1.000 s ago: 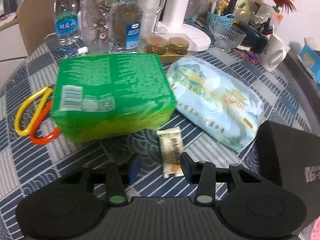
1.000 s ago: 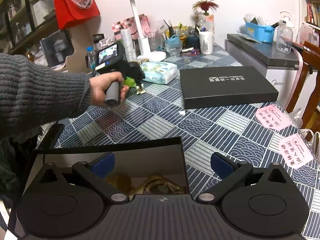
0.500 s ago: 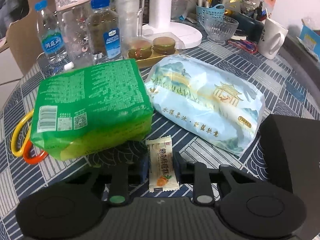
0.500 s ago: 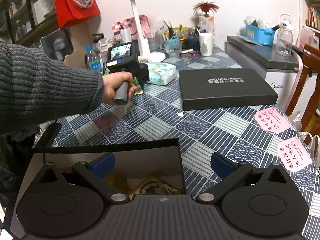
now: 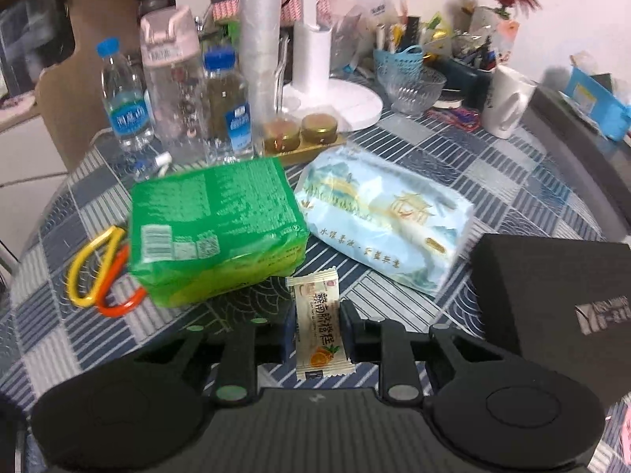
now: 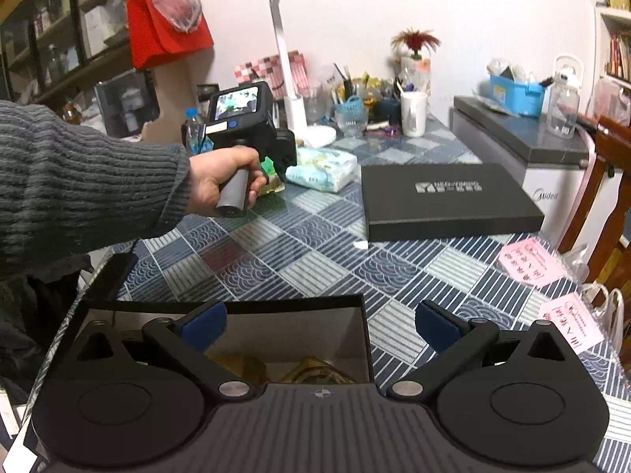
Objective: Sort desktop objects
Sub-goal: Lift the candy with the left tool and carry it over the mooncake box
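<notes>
Cluttered desk [image 5: 524, 205] under a blue patterned cloth: small sachet [image 5: 320, 325], light, flat and crinkly, lay near the green pack [image 5: 217, 232], left gripper [image 5: 317, 329] jaws closed against its long edges, likely slippery; right gripper [image 6: 319, 325] jaws spread, empty.

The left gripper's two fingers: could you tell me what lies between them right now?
In the left wrist view, a small cream candy sachet lies lengthwise between the left gripper's fingers, on the patterned tablecloth. Whether the pads touch it is unclear.
</notes>
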The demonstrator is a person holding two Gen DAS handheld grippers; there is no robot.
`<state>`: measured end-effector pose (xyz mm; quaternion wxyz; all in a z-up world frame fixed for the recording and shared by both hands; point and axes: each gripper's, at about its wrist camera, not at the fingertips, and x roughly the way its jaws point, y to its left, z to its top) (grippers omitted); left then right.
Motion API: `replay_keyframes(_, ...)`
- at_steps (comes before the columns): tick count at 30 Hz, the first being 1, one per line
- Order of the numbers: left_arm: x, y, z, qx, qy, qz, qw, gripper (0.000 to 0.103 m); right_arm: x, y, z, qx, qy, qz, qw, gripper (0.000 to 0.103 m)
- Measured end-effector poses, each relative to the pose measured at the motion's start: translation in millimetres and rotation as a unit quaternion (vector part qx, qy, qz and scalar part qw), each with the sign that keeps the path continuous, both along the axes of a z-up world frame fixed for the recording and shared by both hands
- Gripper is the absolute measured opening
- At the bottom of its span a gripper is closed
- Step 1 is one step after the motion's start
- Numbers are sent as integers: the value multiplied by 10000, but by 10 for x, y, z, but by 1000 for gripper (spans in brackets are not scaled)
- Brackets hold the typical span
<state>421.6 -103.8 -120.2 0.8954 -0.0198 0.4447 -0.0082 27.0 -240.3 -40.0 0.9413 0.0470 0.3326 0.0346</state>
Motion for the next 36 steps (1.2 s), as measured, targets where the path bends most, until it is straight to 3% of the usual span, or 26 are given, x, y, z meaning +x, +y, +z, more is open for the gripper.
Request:
replay_keyframes(14,-1040,144,739,354,-215,-225,9989,28,-679,168,520,-361,-442,114,9983,103)
replay_keyframes(24,-1928,332,1005,576,-350,-376,9970,28,-1122,333,718,-683,-678,188,9952,103)
replay_keyframes(36,-2817,536,1169,283,-487,-485,9972,28,-1559,493,889,-1007,-876,251,9907,103)
